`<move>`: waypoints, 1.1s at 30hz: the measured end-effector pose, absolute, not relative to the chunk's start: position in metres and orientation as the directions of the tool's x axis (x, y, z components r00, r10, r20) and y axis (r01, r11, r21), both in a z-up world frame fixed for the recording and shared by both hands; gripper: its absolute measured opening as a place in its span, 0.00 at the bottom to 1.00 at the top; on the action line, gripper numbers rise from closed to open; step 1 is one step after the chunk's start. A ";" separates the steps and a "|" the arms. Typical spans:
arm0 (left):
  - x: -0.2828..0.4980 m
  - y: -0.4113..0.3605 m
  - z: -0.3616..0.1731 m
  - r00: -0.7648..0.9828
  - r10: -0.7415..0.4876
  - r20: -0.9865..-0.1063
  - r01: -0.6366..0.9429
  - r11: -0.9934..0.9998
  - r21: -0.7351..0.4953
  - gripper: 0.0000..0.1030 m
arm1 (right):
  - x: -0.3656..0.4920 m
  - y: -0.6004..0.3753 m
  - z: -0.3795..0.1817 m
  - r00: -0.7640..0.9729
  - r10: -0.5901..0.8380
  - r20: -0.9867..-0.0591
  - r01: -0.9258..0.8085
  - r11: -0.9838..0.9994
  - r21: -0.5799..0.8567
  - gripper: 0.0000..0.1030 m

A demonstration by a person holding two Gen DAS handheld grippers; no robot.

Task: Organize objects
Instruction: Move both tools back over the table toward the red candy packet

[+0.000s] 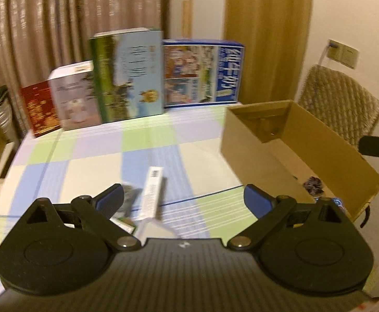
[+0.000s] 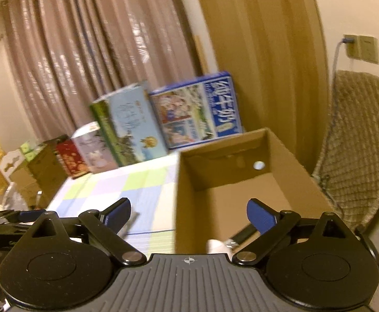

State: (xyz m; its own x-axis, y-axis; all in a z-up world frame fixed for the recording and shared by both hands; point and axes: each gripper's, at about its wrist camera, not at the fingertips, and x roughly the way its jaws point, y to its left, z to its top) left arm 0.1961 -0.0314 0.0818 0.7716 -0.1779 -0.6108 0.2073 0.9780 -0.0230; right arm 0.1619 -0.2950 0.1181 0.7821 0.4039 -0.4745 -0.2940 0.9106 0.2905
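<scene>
Cardboard box [image 2: 241,182]: plain brown, matt, raw inside. My left gripper [image 1: 184,200]: matt black plastic arms, dull metal rivets, ribbed grey body. Worktop [image 1: 98,156] under smooth checked cloth, pastel. Milk cartons [image 1: 202,72]: printed card, slight sheen. Curtains [image 2: 98,52]: shiny fabric. Chair cover [image 2: 358,143]: coarse quilted weave.

So there's an open brown cardboard box [image 1: 288,140], long and rectangular, sitting upright on the right side of the tabletop with its top open. At its near end there's a small dark ruffled thing [image 1: 312,183] lying on the floor of the box, too blurry to name. Out on the tabletop to the left of the box, a slim white rectangular carton [image 1: 151,193] lies flat, pointing near to far, with a dark blurry item [image 1: 129,197] just beside it on its left.
</scene>
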 end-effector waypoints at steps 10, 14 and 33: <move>0.171 0.026 0.087 0.792 -0.047 -0.608 0.087 0.996 0.035 0.95 | 0.131 -0.245 0.124 0.741 0.500 -0.448 -0.429 0.866 0.256 0.94; 0.173 0.047 0.068 0.788 -0.015 -0.616 0.065 0.996 0.060 0.95 | 0.122 -0.216 0.107 0.732 0.502 -0.460 -0.462 0.863 0.206 0.94; 0.189 0.081 -0.008 0.745 -0.039 -0.666 0.095 0.994 0.049 0.95 | 0.141 -0.142 -0.015 0.613 0.498 -0.614 -0.605 0.795 0.042 0.94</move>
State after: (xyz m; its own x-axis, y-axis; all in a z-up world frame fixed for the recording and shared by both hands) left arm 0.1893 0.0812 -0.0076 0.7449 -0.0385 -0.6661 0.0954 0.9942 0.0492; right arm 0.1407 -0.1423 -0.0148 0.6125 0.4982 -0.6136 -0.6048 0.7953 0.0420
